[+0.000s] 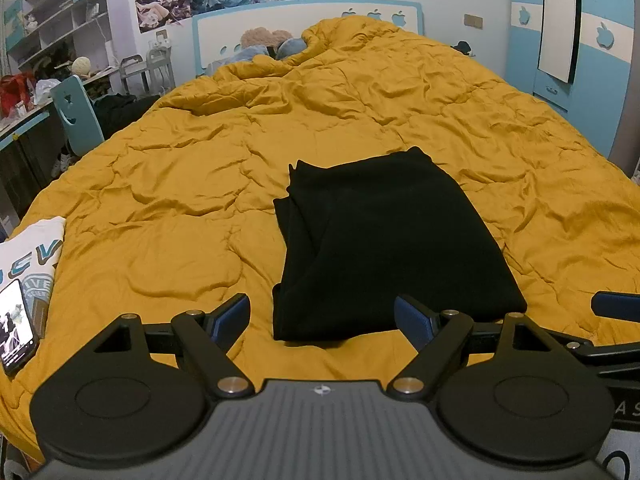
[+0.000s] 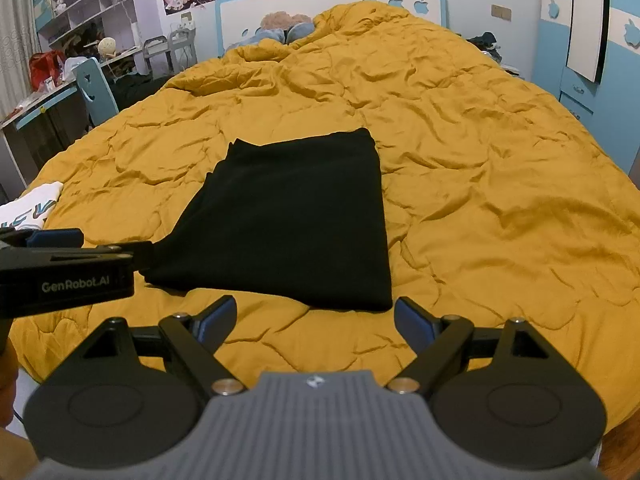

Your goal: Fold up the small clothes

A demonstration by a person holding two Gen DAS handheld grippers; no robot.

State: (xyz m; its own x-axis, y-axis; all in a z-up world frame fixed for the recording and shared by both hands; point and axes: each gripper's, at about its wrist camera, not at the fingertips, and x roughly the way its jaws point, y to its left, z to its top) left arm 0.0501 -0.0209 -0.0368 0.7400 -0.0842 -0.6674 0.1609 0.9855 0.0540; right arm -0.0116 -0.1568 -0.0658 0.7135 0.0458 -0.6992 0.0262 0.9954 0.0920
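Lying at the far left: white printed shirt (image 1: 34, 248), already folded by the look of it, with a phone (image 1: 17, 326) just beside it, clear of the working area.
Left gripper (image 1: 322, 318): wide, empty, poised at the near edge of the black garment (image 1: 384, 240).
Black garment: flat on the yellow quilt (image 1: 500, 120), centred, apparently part-folded.
Right gripper (image 2: 314, 318): wide, empty, near the right corner, likely ready for a paired lift.

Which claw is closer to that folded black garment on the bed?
Left. The left claw sits open right at the black garment's near edge, one finger overlapping it. The right claw hangs open just short of its near right corner, not touching.
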